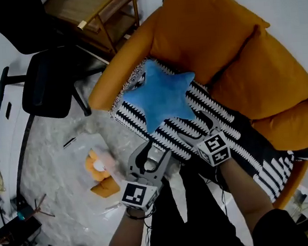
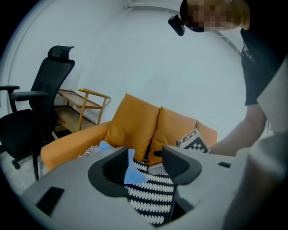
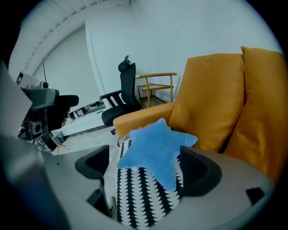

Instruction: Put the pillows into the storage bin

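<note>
A blue star-shaped pillow (image 1: 159,95) lies on a black-and-white patterned pillow (image 1: 225,135) on the seat of an orange sofa (image 1: 233,48). My left gripper (image 1: 148,151) hovers open off the seat's front edge, short of the patterned pillow (image 2: 150,193); the star (image 2: 131,173) shows beyond its jaws. My right gripper (image 1: 195,128) is open over the patterned pillow, just below the star. In the right gripper view the star (image 3: 155,148) and the patterned pillow (image 3: 139,193) fill the gap between the wide-apart jaws of that gripper (image 3: 146,168); no pad presses on them.
A clear container (image 1: 96,162) with an orange plush thing inside stands on the pale floor left of the sofa. A black office chair (image 1: 43,86) and a wooden shelf (image 1: 99,17) stand beyond the sofa's arm. Orange back cushions (image 1: 279,82) line the sofa.
</note>
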The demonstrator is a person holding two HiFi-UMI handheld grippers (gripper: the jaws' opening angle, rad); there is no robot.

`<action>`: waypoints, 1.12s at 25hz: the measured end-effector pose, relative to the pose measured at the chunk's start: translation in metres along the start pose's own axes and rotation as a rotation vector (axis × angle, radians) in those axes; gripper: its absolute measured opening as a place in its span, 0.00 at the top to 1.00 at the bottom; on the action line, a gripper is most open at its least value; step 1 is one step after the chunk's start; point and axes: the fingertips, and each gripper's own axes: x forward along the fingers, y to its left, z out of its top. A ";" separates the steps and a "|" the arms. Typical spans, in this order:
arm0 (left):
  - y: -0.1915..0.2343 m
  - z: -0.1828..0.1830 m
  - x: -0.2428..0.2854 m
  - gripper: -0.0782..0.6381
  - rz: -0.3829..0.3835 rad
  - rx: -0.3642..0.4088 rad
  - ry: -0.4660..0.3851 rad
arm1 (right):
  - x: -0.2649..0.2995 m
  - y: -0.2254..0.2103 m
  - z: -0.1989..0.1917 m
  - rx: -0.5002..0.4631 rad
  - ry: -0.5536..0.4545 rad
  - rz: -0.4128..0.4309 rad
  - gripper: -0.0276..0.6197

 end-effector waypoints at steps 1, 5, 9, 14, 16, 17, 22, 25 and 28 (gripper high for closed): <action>0.002 -0.006 0.004 0.58 0.006 -0.002 0.006 | 0.007 -0.006 -0.006 0.000 0.014 0.005 0.19; 0.008 -0.033 0.020 0.58 0.026 -0.026 0.022 | 0.039 -0.024 -0.032 0.003 0.060 0.026 0.19; 0.010 -0.049 0.029 0.58 0.051 -0.081 0.033 | 0.061 -0.034 -0.054 -0.015 0.118 0.042 0.19; 0.021 -0.074 0.041 0.58 0.076 -0.113 0.031 | 0.099 -0.049 -0.083 -0.046 0.170 0.045 0.19; 0.025 -0.083 0.045 0.58 0.078 -0.118 0.033 | 0.116 -0.056 -0.095 -0.045 0.194 0.044 0.19; 0.027 -0.088 0.046 0.58 0.079 -0.121 0.035 | 0.123 -0.059 -0.100 -0.045 0.208 0.043 0.19; 0.028 -0.098 0.040 0.58 0.077 -0.146 0.048 | 0.144 -0.059 -0.117 -0.053 0.263 0.040 0.19; 0.032 -0.102 0.042 0.58 0.076 -0.145 0.057 | 0.156 -0.060 -0.121 -0.068 0.287 0.036 0.21; 0.035 -0.102 0.042 0.58 0.074 -0.145 0.049 | 0.163 -0.061 -0.128 -0.070 0.326 0.028 0.26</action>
